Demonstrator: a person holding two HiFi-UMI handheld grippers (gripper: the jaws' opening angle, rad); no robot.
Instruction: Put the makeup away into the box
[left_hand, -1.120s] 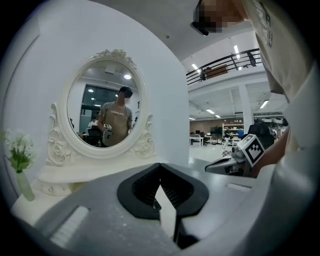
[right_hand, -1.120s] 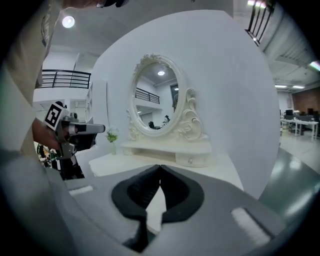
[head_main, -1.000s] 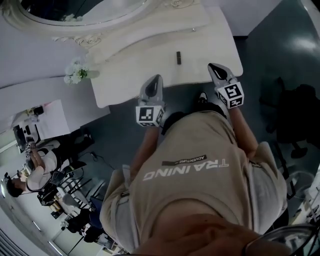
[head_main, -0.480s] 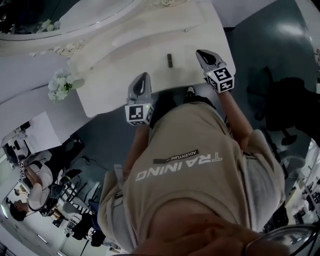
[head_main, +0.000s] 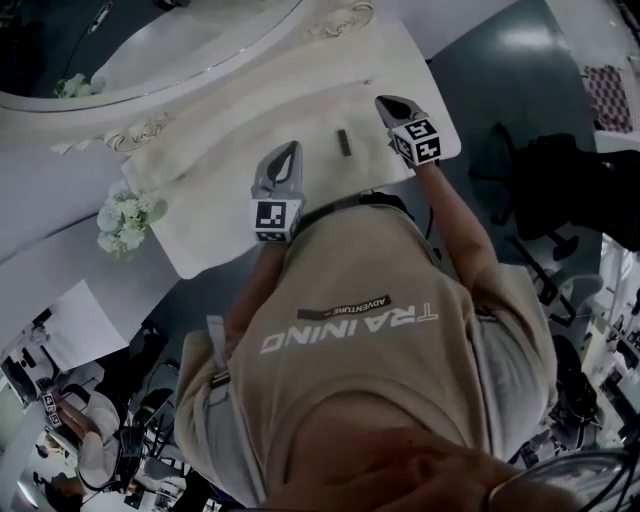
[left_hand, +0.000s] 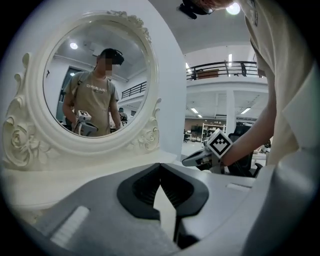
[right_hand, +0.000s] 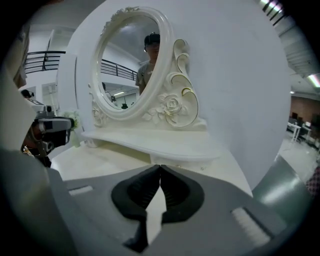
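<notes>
Black makeup stick (head_main: 343, 142) — loose on white dresser (head_main: 225, 185).

T-shirt, big print: "TRAINING" in pale caps across the beige T-shirt (head_main: 380, 400), upside down in the head view, roughly dead centre.
T-shirt, small print: "ADVENTURE" on a dark strip (head_main: 345, 307) at 12 o'clock from the big word, upside down too. There's a bit more after it, way too tiny to read.
Mirror: the oval mirror (left_hand: 95, 80) at 10 o'clock in the left gripper view reflects a chest print, but it's too small to read.
Cubes: left cube (head_main: 275, 217) on the left gripper (head_main: 290, 152) sits at 11 o'clock from "TRAINING", right cube (head_main: 421, 142) on the right gripper (head_main: 386, 102) at 1 o'clock. Both are just black-and-white square codes, no letters or digits.
</notes>
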